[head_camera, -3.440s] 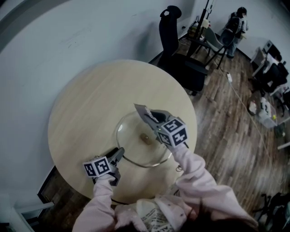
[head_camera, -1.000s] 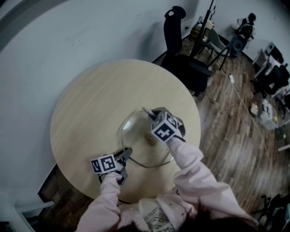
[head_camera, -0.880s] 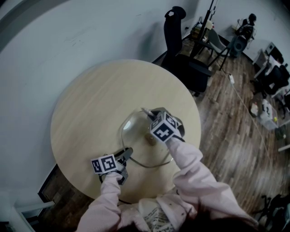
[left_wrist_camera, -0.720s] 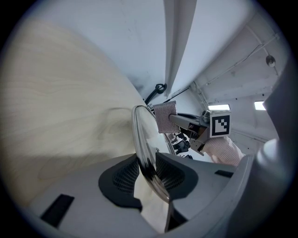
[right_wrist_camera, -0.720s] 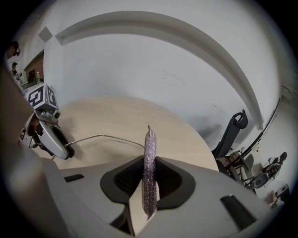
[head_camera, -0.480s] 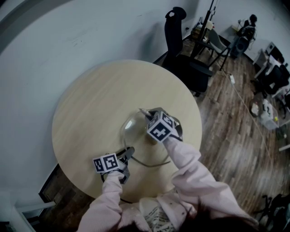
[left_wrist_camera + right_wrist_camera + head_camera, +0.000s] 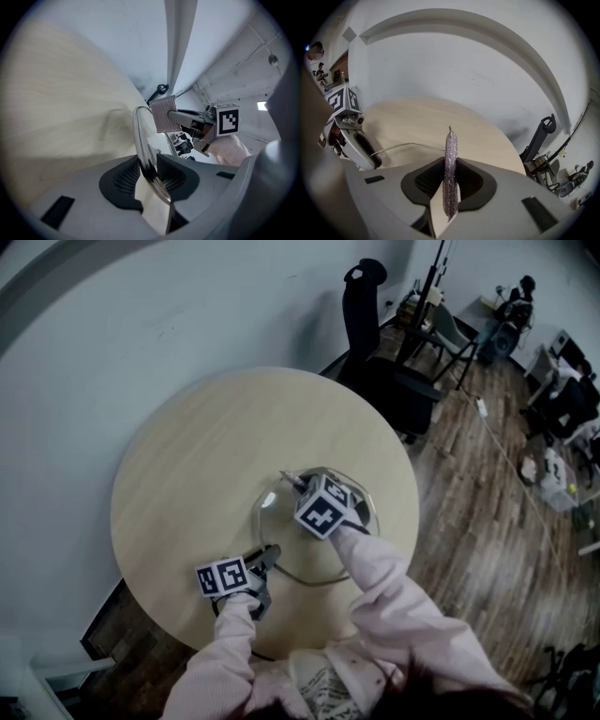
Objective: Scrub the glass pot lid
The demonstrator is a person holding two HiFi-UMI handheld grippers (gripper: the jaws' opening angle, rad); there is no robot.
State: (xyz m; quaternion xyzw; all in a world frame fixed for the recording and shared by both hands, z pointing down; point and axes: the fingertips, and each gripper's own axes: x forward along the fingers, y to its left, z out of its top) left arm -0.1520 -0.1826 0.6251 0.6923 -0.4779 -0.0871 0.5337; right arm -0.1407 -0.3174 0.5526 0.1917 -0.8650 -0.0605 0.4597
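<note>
The glass lid (image 7: 292,557) is lying on the round table (image 7: 202,451), just below the middle of the head view. The left gripper (image 7: 149,172) is clamping the lid's rim at its lower-left edge, its jaws narrow on the glass. The right gripper (image 7: 450,180) is pinching a thin scrubbing cloth (image 7: 450,150) edge-on and holding it over the lid's upper-left part. I cannot tell whether the cloth is touching the lid.

A round pale-wood surface (image 7: 187,456) stands on a dark plank floor (image 7: 478,512) against a white wall (image 7: 187,306). Beyond the surface's far right edge stands a black office chair (image 7: 380,371). Farther off are a grey chair (image 7: 450,329), a white floor cable (image 7: 497,437) and a person (image 7: 518,298).
</note>
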